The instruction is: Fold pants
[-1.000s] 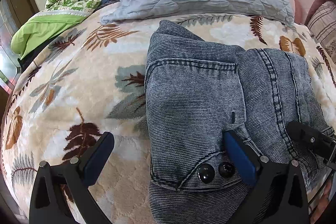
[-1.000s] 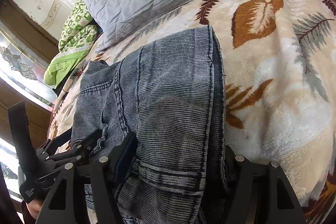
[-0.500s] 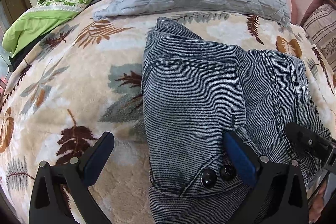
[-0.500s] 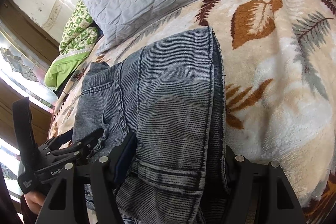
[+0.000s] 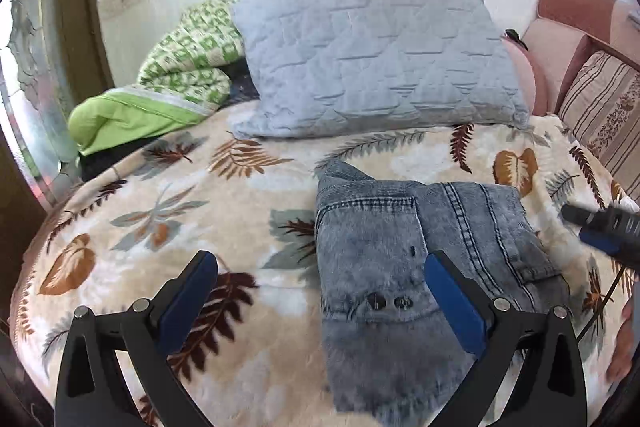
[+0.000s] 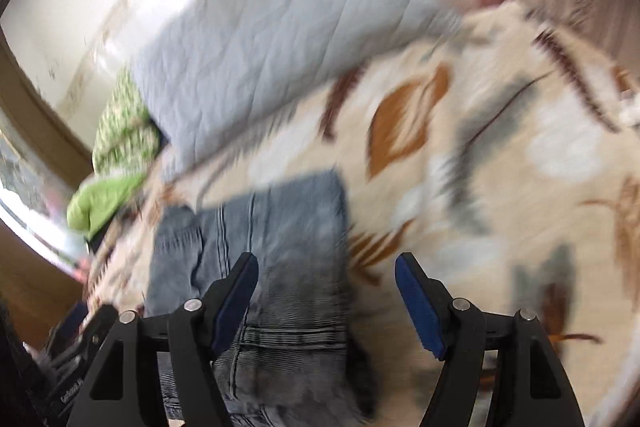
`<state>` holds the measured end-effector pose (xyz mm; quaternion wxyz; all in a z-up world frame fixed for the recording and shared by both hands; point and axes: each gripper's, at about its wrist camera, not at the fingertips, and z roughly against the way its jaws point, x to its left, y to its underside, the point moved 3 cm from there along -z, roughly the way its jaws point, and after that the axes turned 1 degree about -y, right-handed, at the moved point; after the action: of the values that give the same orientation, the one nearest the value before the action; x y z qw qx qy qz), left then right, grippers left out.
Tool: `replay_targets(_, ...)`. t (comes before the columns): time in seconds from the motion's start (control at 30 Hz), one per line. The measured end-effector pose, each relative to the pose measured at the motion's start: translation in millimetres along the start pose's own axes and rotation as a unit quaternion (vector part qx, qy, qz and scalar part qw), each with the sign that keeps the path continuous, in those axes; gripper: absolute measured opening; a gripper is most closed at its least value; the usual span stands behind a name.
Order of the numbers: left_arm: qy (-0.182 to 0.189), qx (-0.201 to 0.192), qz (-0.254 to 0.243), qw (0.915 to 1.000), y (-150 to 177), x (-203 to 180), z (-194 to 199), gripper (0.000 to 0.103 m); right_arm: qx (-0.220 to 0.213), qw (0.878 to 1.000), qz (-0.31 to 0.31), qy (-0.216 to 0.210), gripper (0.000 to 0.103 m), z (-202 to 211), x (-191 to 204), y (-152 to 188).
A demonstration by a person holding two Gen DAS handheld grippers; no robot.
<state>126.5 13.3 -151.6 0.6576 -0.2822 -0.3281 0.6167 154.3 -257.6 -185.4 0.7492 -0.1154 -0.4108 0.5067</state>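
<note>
On the bed (image 5: 168,195), toward its right side and just short of the grey quilted pillow (image 5: 372,59) at the head, the pants (image 5: 404,255) lie as a compact denim bundle, waistband buttons up, nothing gripping them. A second ago both grippers sat low over the bundle, the right one straddling the cloth; now both views take in far more of the bed and the wall behind, so both have pulled up and back from it. The left gripper (image 5: 320,287) hangs with its jaws spread wide and nothing between the blue pads. The right gripper (image 6: 326,291) also stands open and empty, its jaws having just widened a little further, and the denim lies below them rather than in them. The right view is smeared, so fine detail of the folds there cannot be read. The bundle holds its shape unaided, edges roughly stacked, beside the green patterned blanket (image 5: 172,83) only distantly. Judged from this, the folding looks essentially finished and the withdrawal reads as a release.
</note>
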Motion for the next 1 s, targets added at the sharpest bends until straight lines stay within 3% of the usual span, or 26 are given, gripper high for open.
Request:
replay_targets(0.17,0.018,0.015,-0.013,0.9996,16.4,-4.9,15.4,0.103,-0.006,0.998,-0.055,-0.042,0.074,10.2,-16.0,-1.2)
replay_targets(0.3,0.035,0.001,0.007,0.9994,20.8,1.6,29.3,0.103,-0.005,0.997,-0.020,-0.069,0.074,25.0,-1.1,9.6)
replay_targets(0.4,0.018,-0.035,0.014,0.9991,13.5,7.8,46.0,0.103,-0.038,0.995,0.049,-0.084,0.074,54.3,23.9,17.5)
replay_targets(0.53,-0.012,-0.068,0.035,0.9970,6.7,16.9,63.7,0.103,-0.088,0.984,0.135,-0.078,0.074,93.0,51.7,44.3)
replay_targets(0.7,-0.066,-0.112,0.027,0.9912,4.9,20.3,79.1,0.103,-0.125,0.965,0.223,-0.056,0.074,104.8,79.6,69.8)
replay_targets(0.83,-0.085,-0.108,0.006,0.9905,5.6,19.1,72.3,0.103,-0.134,0.964,0.226,-0.042,0.075,97.0,82.1,70.8)
replay_targets(1.0,-0.093,-0.084,0.001,0.9921,11.3,21.7,52.7,0.103,-0.105,0.968,0.228,-0.025,0.075,75.0,81.5,71.6)
